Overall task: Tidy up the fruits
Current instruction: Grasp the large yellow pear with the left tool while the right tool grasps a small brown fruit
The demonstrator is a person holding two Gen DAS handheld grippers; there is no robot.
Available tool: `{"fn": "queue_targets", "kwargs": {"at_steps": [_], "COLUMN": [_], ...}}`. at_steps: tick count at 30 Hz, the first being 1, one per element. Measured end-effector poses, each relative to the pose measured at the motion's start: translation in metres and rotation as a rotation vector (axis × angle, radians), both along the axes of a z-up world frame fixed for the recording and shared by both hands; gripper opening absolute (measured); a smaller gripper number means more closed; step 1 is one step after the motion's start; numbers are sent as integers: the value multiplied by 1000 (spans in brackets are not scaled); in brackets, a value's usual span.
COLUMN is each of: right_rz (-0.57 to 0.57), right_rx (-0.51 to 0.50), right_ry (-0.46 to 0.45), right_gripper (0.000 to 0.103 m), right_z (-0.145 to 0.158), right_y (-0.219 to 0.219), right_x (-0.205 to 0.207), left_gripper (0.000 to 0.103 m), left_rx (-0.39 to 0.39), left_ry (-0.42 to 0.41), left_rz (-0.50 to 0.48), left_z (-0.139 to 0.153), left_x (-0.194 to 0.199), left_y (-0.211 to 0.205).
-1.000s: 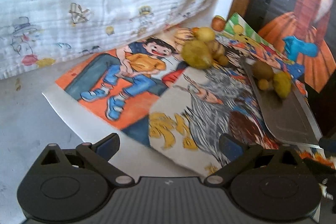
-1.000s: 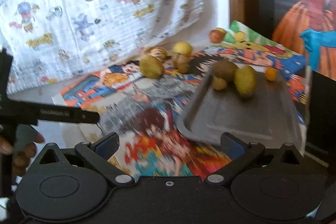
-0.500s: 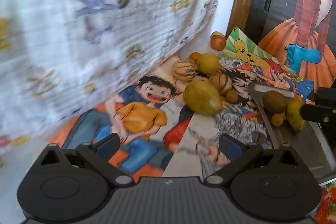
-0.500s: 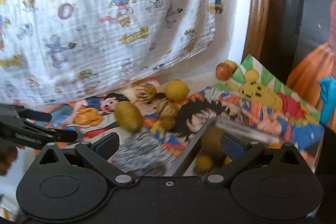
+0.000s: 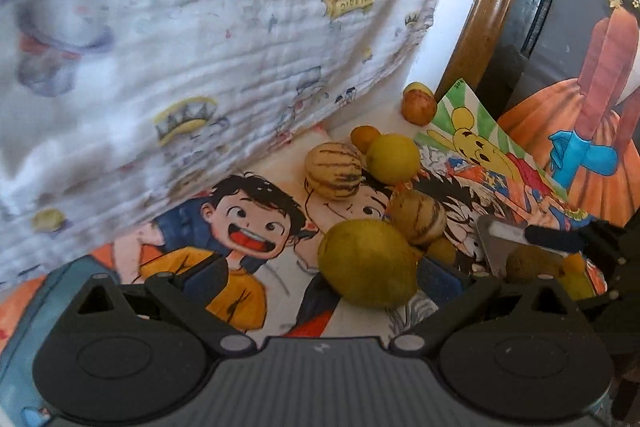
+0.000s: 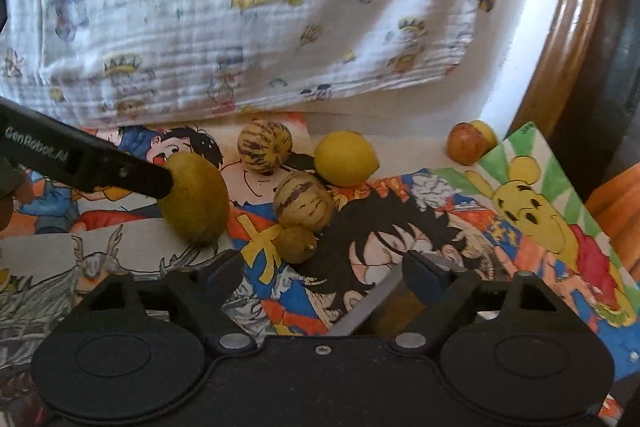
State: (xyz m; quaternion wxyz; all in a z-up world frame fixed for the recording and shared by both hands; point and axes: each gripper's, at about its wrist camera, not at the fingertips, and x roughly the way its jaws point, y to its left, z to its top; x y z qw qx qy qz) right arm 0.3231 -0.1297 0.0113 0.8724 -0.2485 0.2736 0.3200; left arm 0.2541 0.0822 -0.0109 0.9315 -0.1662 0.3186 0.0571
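A big olive-yellow fruit (image 5: 368, 263) (image 6: 196, 203) lies on the cartoon posters, between the fingers of my open left gripper (image 5: 322, 277) and closer to the right finger. Behind it sit two striped fruits (image 5: 334, 171) (image 5: 418, 215), a lemon (image 5: 392, 159) (image 6: 346, 159), a small yellow-brown fruit (image 6: 296, 245) and a red-orange fruit (image 6: 466, 143). A grey metal tray (image 5: 490, 243) (image 6: 368, 305) holds a brown fruit (image 5: 528, 263). My right gripper (image 6: 326, 275) is open, its right finger just above the tray's rim.
A white printed cloth (image 5: 200, 47) hangs close behind the fruit pile. A curved wooden frame (image 6: 568, 27) and a dark panel with a painted figure (image 5: 600, 67) stand at the right. Posters (image 6: 520, 211) cover the surface. A hand (image 6: 8, 195) holds the left gripper.
Both grippers have moved forward towards the fruit pile. The big olive-yellow fruit now sits between the left fingers, and the tray has dropped to the bottom of the right view.
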Motion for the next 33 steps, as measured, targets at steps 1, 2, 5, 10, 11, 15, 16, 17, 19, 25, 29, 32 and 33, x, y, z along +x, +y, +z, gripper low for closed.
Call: {"fn": "queue_targets", "kwargs": {"at_steps": [1,2,5,10,11,15,16,17,19,25,29,32,33], "right_rz": [3,6,-2,-4,4,24,27,30,37,49,55,59,60], "right_rx": [-2,-4,3,57,58,69,76,80,90,114,130,135,133], "right_ry": [4,8,20,86,93,113,119,121,124,142,153,157,155], "right_gripper": [83,80,70,63,62,59,57,55,51,42,35,32,32], "right_z": [-3,-7,-14,-21,-23,-27,-28,-28,-29,-31,-31,-31,-31], "right_y": [2,3,5,3,3,5,6,6,7,8,7,7,8], "right_x": [3,6,15,32,34,36,37,37,37,40,41,40,40], "left_gripper": [102,102,102,98,97,91,90,88,86,69,69,68,68], "left_rx": [-1,-1,1,3,-2,-14,-13,-11,-2,-29,-49,-51,-52], "left_ry": [-2,-4,-7,-11,-15,-19,-17,-15,-17,-21,-27,-28,-28], "left_rz": [-1,-4,-15,-16,-22,-37,-42,-47,-54,-93,-87,-87,-86], "left_z": [-1,-3,-7,-15,-17,-20,-20,-21,-22,-21,-22,-22,-22], "left_x": [4,8,18,27,28,31,32,32,33,34,33,32,32], "left_y": [0,-1,-4,-8,-8,-10,-11,-13,-15,-17,-15,-14,-14]}}
